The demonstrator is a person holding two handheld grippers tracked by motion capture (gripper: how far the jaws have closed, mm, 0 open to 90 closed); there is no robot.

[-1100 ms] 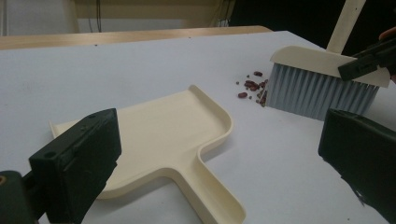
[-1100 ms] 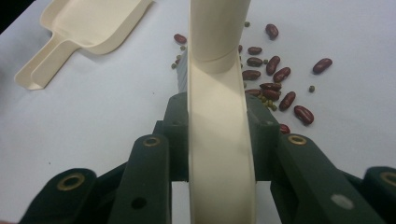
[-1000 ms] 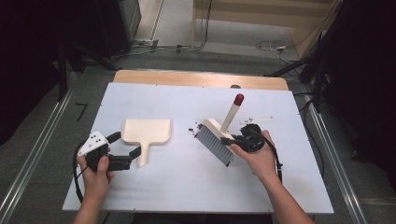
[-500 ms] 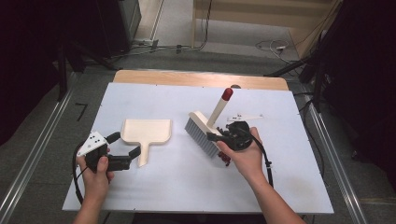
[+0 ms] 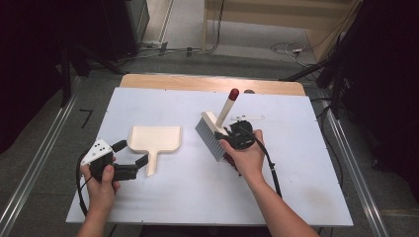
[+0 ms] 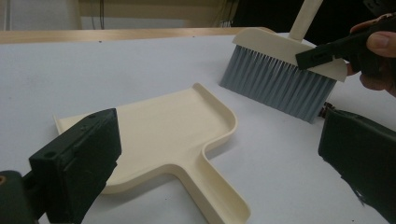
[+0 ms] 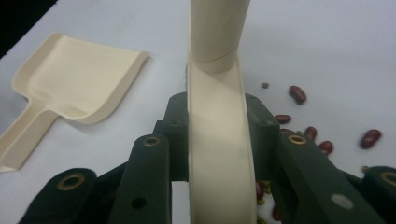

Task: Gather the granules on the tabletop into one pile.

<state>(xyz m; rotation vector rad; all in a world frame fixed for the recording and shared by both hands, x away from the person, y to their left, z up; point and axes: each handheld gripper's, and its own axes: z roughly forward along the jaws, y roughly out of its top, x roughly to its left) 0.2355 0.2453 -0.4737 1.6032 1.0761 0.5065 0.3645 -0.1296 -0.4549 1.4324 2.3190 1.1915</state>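
White desk top, matte, with a bare wooden strip along its far edge. Grey floor around it; metal rails run along both sides, and cables lie on the floor beyond the far edge. Room behind is dark.

Cream dustpan lies flat left of centre, handle pointing toward the person. Left tongs rest near the handle's end, jaws spread wide; in the left gripper view the handle lies between the two jaws without touching either.

Right tongs pressed onto the head of a cream brush with grey bristles; brush held right of centre, its red-tipped handle slanting up and away. In the right gripper view the jaws clamp the cream head from both sides.

Dark red beans scattered on the desk beside and under the brush, some small greenish bits among them.

Open surface: wide bare areas along the near edge, the far left corner and the right side of the desk. Dustpan and brush near each other, not touching.
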